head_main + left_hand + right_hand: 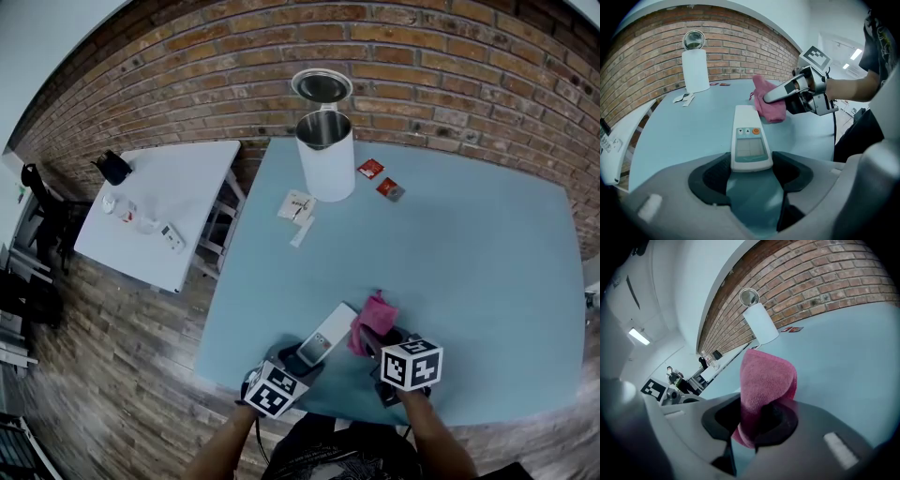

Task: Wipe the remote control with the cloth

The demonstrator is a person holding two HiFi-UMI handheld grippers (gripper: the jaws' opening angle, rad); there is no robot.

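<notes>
The white remote control lies on the blue table near its front edge. My left gripper is shut on its near end; in the left gripper view the remote control sits between the black pads, screen and buttons up. My right gripper is shut on a pink cloth, which stands folded up out of the jaws. The cloth hangs just right of the remote's far end; whether it touches the remote I cannot tell.
A white cylinder with its lid tipped open stands at the table's far side. Two red packets and white paper scraps lie near it. A white side table with small items stands to the left.
</notes>
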